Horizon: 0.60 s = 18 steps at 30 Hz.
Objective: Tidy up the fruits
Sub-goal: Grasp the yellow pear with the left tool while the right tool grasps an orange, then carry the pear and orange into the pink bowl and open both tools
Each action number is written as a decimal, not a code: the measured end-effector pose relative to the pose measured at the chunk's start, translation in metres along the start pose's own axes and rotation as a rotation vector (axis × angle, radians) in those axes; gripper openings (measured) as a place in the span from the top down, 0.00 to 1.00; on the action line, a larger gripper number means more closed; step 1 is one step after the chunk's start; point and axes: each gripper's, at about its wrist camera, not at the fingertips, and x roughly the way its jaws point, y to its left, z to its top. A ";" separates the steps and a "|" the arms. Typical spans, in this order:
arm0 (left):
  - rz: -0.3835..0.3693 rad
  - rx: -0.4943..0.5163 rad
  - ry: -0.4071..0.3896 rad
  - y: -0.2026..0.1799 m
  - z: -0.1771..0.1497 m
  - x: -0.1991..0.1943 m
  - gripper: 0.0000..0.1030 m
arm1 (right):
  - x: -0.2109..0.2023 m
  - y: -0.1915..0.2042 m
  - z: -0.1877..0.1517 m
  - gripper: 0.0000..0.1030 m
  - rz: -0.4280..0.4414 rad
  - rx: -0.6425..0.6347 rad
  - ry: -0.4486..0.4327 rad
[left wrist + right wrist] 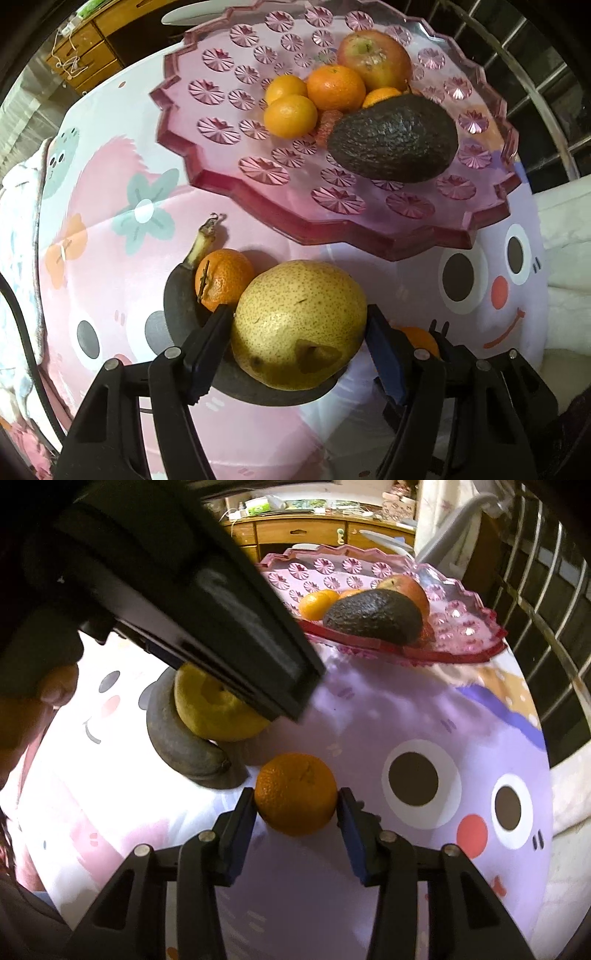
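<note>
Only my left wrist view shows how my left claw (299, 332) stands: its two fingers bracket the pear (299, 325), both pads against its sides, so it is gripping the pear. That pear rests on the blackened banana (177, 306), which curves under it, stem end pointing up toward the tray (332, 229). A tangerine (221, 280) sits against the pear's far left side, touching the banana. Just right of the pear, a sliver of orange (421, 339) peeks out behind my right finger, mostly hidden.

From my right wrist view that orange (295, 794) is plain: my right claw (295, 805) has closed on it, one finger on each side. The left claw's body crosses the upper left as a dark blur and covers much of the pear (214, 709); the tangerine does not show here. The banana (184, 746) wraps below the pear, its blunt tip toward the orange.

Beyond the pear, the pink tray holds an avocado (395, 140), long axis lying left to right, with an apple (373, 59) and small oranges (314, 96) behind it. Everything lies on a cartoon-print cloth (424, 738); I cannot tell what is under it.
</note>
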 end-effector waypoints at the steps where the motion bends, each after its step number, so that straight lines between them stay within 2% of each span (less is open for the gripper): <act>1: -0.010 -0.007 -0.005 0.003 -0.001 -0.004 0.32 | 0.000 -0.003 0.000 0.56 -0.003 0.011 0.004; 10: 0.009 -0.070 -0.050 0.039 -0.006 -0.043 0.32 | -0.018 -0.028 0.013 0.57 -0.038 0.073 0.000; 18: 0.029 -0.135 -0.160 0.079 0.009 -0.087 0.32 | -0.049 -0.046 0.032 0.57 -0.122 0.063 -0.051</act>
